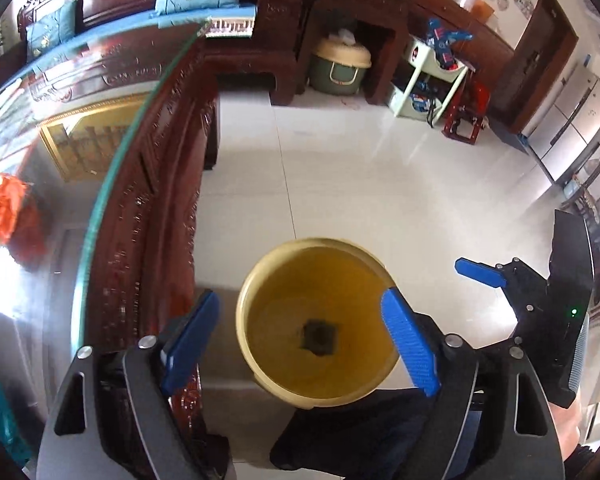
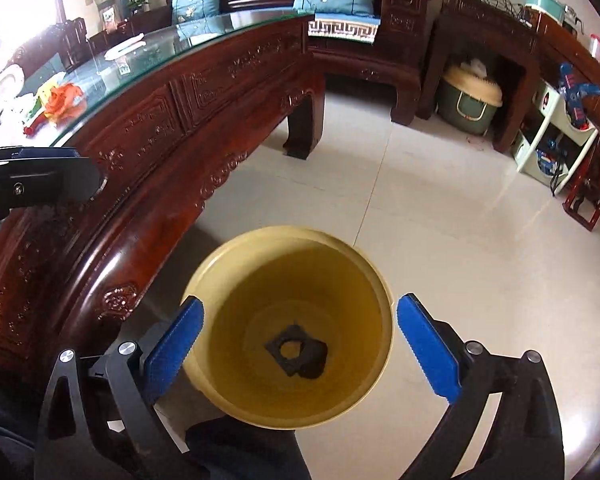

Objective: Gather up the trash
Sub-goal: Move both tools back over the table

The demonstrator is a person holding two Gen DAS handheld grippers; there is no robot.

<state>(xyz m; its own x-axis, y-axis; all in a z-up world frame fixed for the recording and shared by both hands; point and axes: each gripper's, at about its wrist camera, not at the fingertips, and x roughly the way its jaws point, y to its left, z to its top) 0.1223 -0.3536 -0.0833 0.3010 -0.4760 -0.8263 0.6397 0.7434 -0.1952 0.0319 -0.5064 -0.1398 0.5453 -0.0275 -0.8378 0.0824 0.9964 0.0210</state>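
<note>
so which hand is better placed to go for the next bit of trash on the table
Left. The left gripper is open and empty beside the glass-topped table, where the orange scrap lies; the right gripper sits farther from it.

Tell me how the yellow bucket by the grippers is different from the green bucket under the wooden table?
The yellow bucket stands open on the bare floor, with one dark scrap at its bottom. The green bucket is tucked under the side table, has a cream lid on top and looks stuffed. Both are round and plastic-looking.
</note>
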